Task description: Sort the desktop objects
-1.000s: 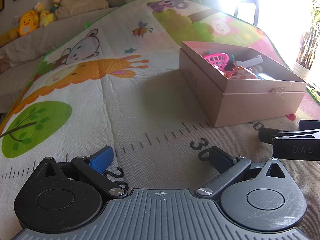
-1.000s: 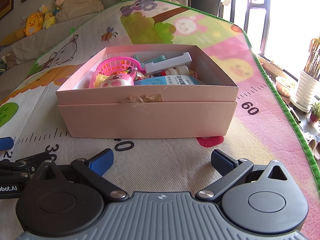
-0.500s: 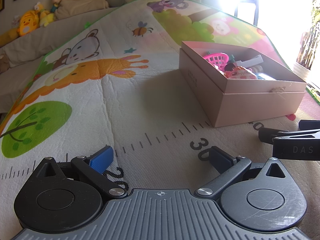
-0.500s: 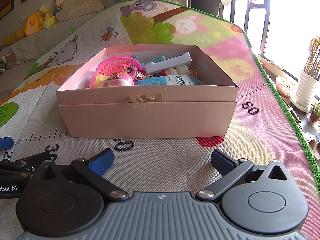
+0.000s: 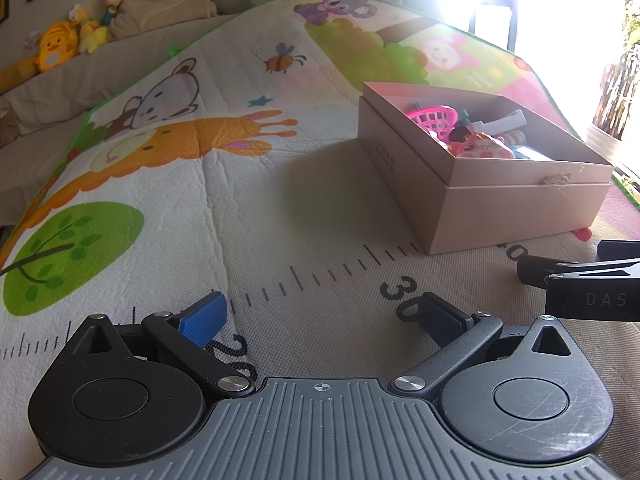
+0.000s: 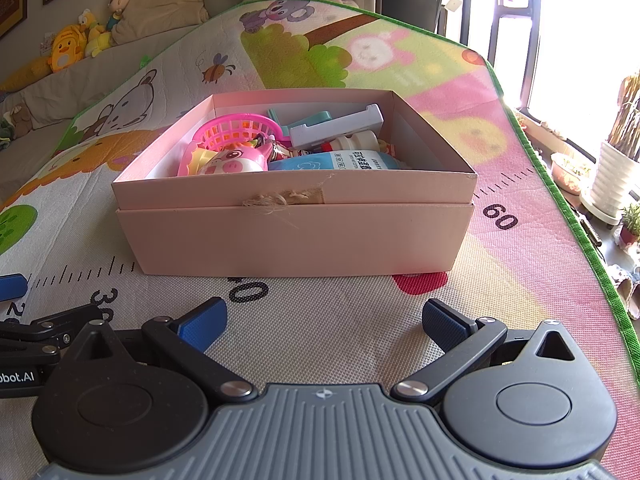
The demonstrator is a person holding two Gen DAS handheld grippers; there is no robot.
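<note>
A pink cardboard box (image 6: pixel 296 236) stands on the play mat, also seen in the left wrist view (image 5: pixel 504 208). It holds a pink toy basket (image 6: pixel 236 132), a pink pig toy (image 6: pixel 228 166), a blue packet (image 6: pixel 332 160), a white bottle (image 6: pixel 356 142) and a grey-white block (image 6: pixel 336 126). My right gripper (image 6: pixel 324 320) is open and empty, low on the mat in front of the box. My left gripper (image 5: pixel 320 312) is open and empty, left of the box on the mat.
The cartoon play mat (image 5: pixel 168 208) has a printed ruler strip. Plush toys (image 5: pixel 52 46) and cushions line the sofa at the back left. A white plant pot (image 6: pixel 612 184) stands on the floor past the mat's right edge. A bright window is at the right.
</note>
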